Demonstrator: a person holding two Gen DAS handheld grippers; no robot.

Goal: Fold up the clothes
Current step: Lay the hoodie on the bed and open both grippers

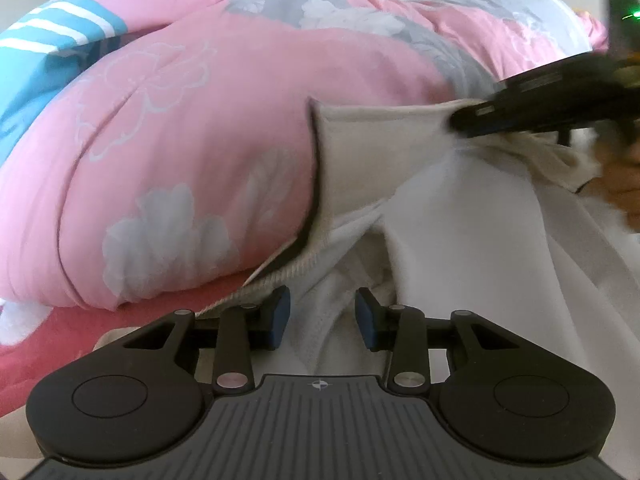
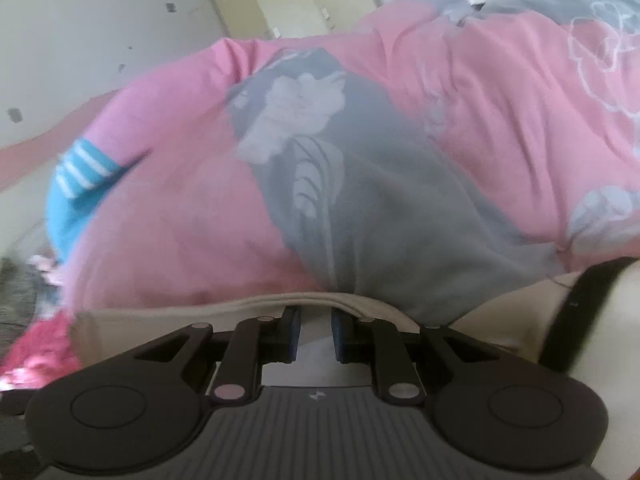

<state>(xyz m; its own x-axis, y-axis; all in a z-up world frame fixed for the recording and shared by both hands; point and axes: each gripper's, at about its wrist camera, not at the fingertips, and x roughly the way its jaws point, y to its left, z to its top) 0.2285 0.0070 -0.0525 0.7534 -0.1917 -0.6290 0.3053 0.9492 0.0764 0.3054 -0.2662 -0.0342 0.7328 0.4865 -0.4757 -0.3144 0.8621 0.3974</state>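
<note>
A cream-white garment (image 1: 460, 240) with a beige panel (image 1: 360, 152) and dark trim lies bunched on the bed. My left gripper (image 1: 322, 316) sits low at its ribbed hem, with a thick fold of white cloth filling the gap between the blue pads (image 1: 280, 316). My right gripper (image 1: 456, 122) comes in from the upper right, held by a hand (image 1: 624, 188), and pinches the beige top edge, which hangs taut from it. In the right wrist view the right gripper (image 2: 316, 328) has narrow jaws still closing on the beige cloth (image 2: 160, 320).
A puffy pink quilt (image 1: 180, 140) with grey and white flowers rises right behind the garment (image 2: 480, 120). A blue cloth with white stripes (image 1: 48, 40) lies at its far left (image 2: 80, 168). A dark pink sheet (image 1: 60, 332) covers the bed. Pale walls and a wardrobe door (image 2: 248, 0) stand behind.
</note>
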